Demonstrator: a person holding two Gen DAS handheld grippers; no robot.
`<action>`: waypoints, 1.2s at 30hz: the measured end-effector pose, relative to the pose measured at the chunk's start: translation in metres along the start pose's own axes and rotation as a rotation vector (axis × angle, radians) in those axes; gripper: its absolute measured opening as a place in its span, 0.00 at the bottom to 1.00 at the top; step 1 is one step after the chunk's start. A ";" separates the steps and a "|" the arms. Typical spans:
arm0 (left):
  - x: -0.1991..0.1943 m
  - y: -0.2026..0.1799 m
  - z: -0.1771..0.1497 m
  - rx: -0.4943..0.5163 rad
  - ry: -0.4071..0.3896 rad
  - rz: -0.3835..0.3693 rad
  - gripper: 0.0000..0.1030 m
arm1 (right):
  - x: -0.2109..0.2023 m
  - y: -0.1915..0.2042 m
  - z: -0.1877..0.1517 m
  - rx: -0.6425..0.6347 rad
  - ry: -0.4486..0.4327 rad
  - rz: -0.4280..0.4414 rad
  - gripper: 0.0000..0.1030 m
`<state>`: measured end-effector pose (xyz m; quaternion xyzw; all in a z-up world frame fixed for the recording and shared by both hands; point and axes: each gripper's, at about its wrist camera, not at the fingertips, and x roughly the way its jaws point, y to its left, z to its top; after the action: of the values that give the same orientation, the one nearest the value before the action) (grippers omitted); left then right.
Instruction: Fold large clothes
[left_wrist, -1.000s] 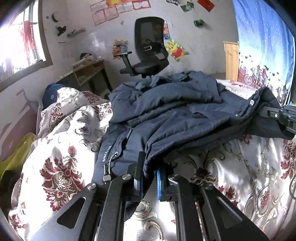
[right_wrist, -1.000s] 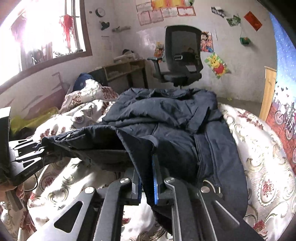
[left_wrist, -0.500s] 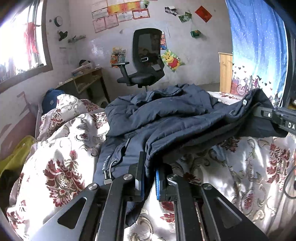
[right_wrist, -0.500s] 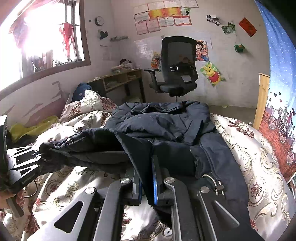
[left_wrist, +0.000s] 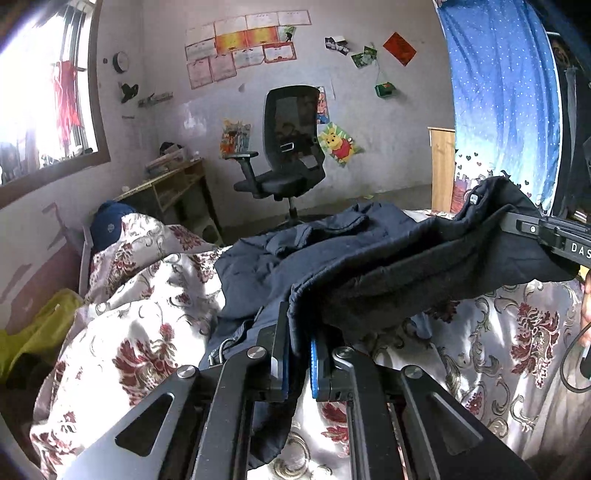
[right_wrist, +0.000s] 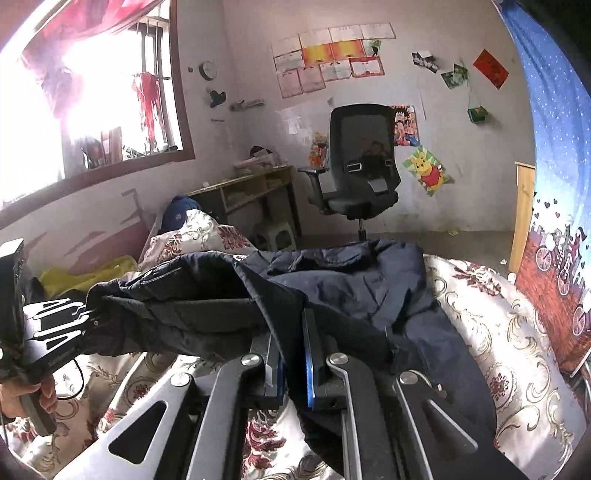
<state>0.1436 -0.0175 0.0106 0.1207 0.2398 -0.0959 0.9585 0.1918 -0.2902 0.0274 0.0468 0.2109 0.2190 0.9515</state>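
Observation:
A large dark navy padded jacket (left_wrist: 332, 254) lies on the floral bedspread (left_wrist: 140, 295), its near edge lifted off the bed. My left gripper (left_wrist: 297, 354) is shut on that edge at one corner. My right gripper (right_wrist: 293, 362) is shut on the same edge further along. The jacket (right_wrist: 351, 291) hangs stretched between them above the bed, the rest bunched toward the far side. The right gripper shows at the right of the left wrist view (left_wrist: 517, 225), the left gripper at the left of the right wrist view (right_wrist: 85, 317).
A black office chair (left_wrist: 288, 158) and a wooden desk (left_wrist: 173, 188) stand beyond the bed by the wall. A yellow-green cloth (left_wrist: 33, 332) lies at the bed's left. A blue curtain (left_wrist: 506, 92) hangs on the right. A window (right_wrist: 92, 92) is on the left wall.
Both grippers have risen with the jacket edge still held. The edge now hangs higher above the bedspread, and more of the far wall shows.

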 end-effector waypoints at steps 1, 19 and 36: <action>0.003 0.001 0.003 -0.008 0.000 -0.001 0.06 | 0.002 -0.001 0.002 -0.002 0.003 0.001 0.08; 0.080 0.036 0.072 -0.049 -0.007 0.039 0.06 | 0.096 -0.024 0.083 -0.099 0.038 0.011 0.07; 0.235 0.093 0.118 -0.063 0.070 0.038 0.06 | 0.242 -0.056 0.137 -0.234 0.109 -0.037 0.07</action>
<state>0.4212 0.0092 0.0156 0.0981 0.2739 -0.0656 0.9545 0.4689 -0.2343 0.0495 -0.0806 0.2362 0.2265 0.9415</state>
